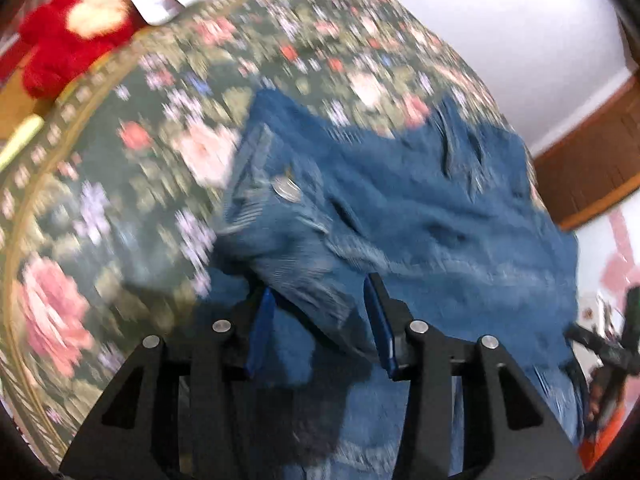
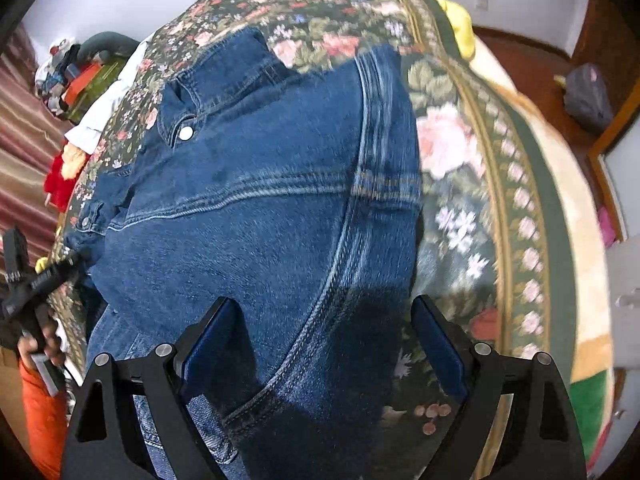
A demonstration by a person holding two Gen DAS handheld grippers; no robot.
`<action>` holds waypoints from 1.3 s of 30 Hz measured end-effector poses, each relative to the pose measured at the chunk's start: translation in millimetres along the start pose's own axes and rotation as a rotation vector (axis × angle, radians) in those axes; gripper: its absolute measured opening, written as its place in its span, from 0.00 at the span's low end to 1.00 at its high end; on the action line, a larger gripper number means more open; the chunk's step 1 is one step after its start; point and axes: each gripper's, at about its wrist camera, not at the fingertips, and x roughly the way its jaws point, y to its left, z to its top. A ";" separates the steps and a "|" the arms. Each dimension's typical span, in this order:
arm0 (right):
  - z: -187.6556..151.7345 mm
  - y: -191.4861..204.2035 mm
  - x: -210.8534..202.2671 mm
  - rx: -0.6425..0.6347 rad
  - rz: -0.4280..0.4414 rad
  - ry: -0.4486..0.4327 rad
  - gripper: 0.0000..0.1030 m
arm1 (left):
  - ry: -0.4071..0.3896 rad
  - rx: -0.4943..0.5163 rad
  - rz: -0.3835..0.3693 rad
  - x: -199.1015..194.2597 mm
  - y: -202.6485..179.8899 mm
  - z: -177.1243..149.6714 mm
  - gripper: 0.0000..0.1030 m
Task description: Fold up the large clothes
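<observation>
While a floral bedspread (image 2: 452, 148) covers the bed w/ white walls behind, a blue denim jacket (image 2: 256, 208) lies spread on it. Left gripper (image 1: 320, 320): jaws partly apart, a denim fold between, grip unclear. Right gripper (image 2: 324, 344): jaws wide, straddling the jacket's edge, clamping nothing.

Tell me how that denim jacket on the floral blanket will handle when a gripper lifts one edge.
The denim jacket will probably drape rather than hold shape: it already lies in folds and wrinkles on the floral blanket. Its thick double-stitched seams suggest heavy cloth that sags. The rough weave should be unlikely to slip from the blue pads.
</observation>
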 end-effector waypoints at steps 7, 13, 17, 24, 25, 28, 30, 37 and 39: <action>18.7 -6.8 -19.2 0.015 -0.016 -0.062 0.86 | -0.132 0.121 0.196 -2.5 -24.2 22.8 0.24; 42.0 -0.5 -19.2 -0.020 -0.077 -0.095 0.86 | -0.376 0.185 0.179 -57.5 -48.1 54.1 0.23; 51.0 2.8 -1.5 -0.039 -0.120 -0.081 0.86 | -0.360 0.186 0.224 -50.4 -29.7 54.2 0.24; 46.9 -11.1 22.5 0.026 -0.074 -0.038 0.92 | -0.060 0.202 0.288 7.0 15.1 11.5 0.44; 45.8 -13.9 22.7 0.039 -0.058 -0.026 0.92 | -0.068 0.213 0.276 2.7 16.7 6.4 0.49; 40.6 -17.3 18.3 0.045 -0.046 -0.015 0.92 | -0.067 0.220 0.296 -13.2 21.2 1.9 0.67; 38.3 -16.6 12.6 0.029 -0.045 -0.023 0.92 | -0.071 0.206 0.271 -27.9 27.4 4.8 0.67; 44.3 -17.9 -11.1 0.016 0.041 -0.108 0.92 | -0.089 0.123 0.186 -45.4 43.6 53.4 0.72; 51.7 -22.5 -10.8 0.041 0.069 -0.127 0.92 | -0.060 0.108 0.144 -34.6 47.2 67.4 0.72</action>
